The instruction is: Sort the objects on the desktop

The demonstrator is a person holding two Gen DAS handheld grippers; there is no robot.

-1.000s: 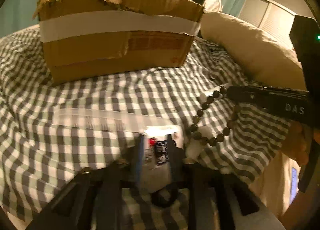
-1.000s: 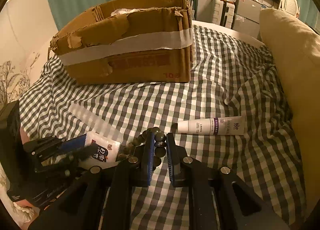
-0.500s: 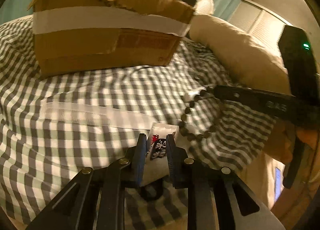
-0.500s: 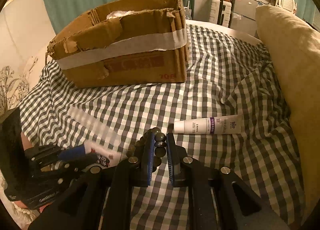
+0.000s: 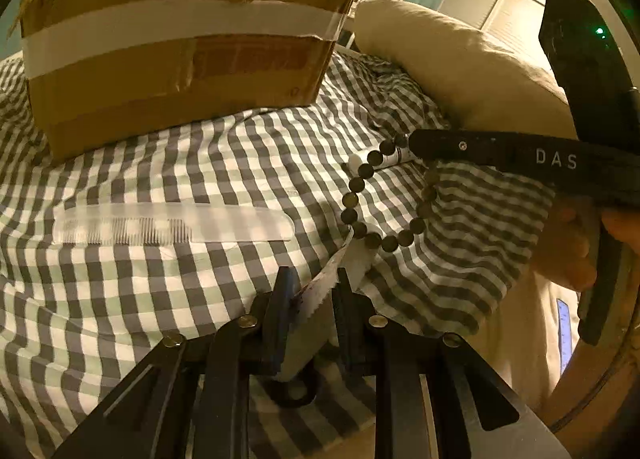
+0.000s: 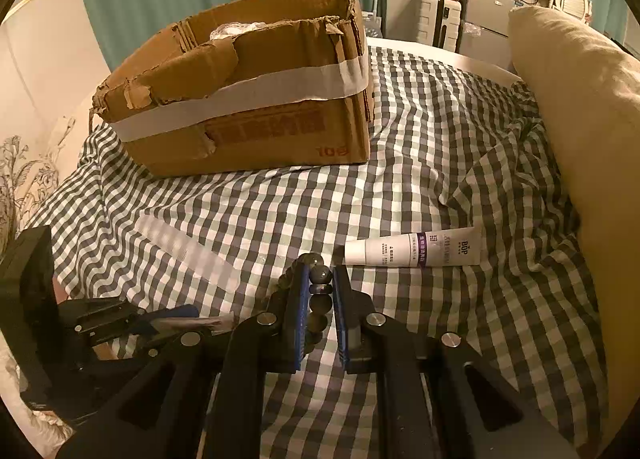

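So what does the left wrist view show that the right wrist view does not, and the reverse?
Only the left wrist view shows the left gripper from behind, jaws shut on the sachet, and the comb's teeth.

Only the right wrist view shows the whole cream tube, the cardboard box from above, and the right gripper shut on the bead bracelet.

Both share the checked cloth and pillow.

Your left gripper (image 5: 310, 289) angles downward, its jaws just closed in on a small sachet (image 5: 320, 287), while your right gripper (image 6: 320, 287), also tilted down, has its jaws clamped on a bead bracelet (image 6: 320, 275).
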